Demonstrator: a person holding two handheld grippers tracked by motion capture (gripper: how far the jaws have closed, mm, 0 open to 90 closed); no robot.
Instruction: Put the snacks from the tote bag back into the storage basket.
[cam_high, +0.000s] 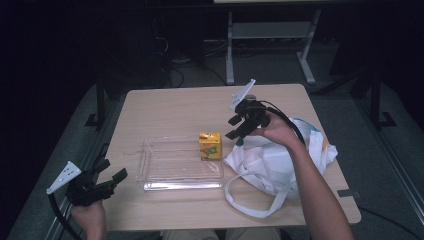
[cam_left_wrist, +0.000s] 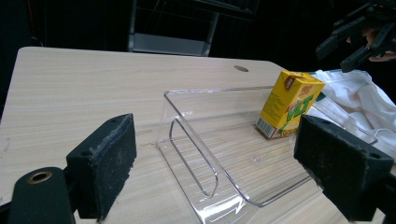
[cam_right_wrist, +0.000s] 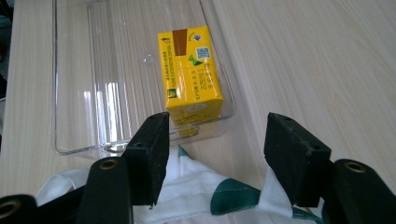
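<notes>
A yellow juice carton (cam_high: 210, 145) stands upright in the far right corner of a clear plastic tray (cam_high: 165, 177) in the middle of the table. My right gripper (cam_high: 232, 127) hovers just right of the carton, above the white bag (cam_high: 280, 162), open and holding nothing. In the right gripper view the carton (cam_right_wrist: 189, 74) lies beyond the open gripper (cam_right_wrist: 219, 149), and the bag (cam_right_wrist: 201, 196) is beneath it. My left gripper (cam_high: 114, 169) rests at the table's front left edge, open and empty. In its own view the left gripper (cam_left_wrist: 219, 168) faces the tray (cam_left_wrist: 187, 116) and the carton (cam_left_wrist: 289, 105).
The white cloth bag with green marks (cam_left_wrist: 359, 98) is slumped on the table's right side, its strap trailing toward the front edge. A small hole (cam_left_wrist: 241, 68) marks the far tabletop. Bare wood lies left of and behind the tray. Dark floor and desk legs surround the table.
</notes>
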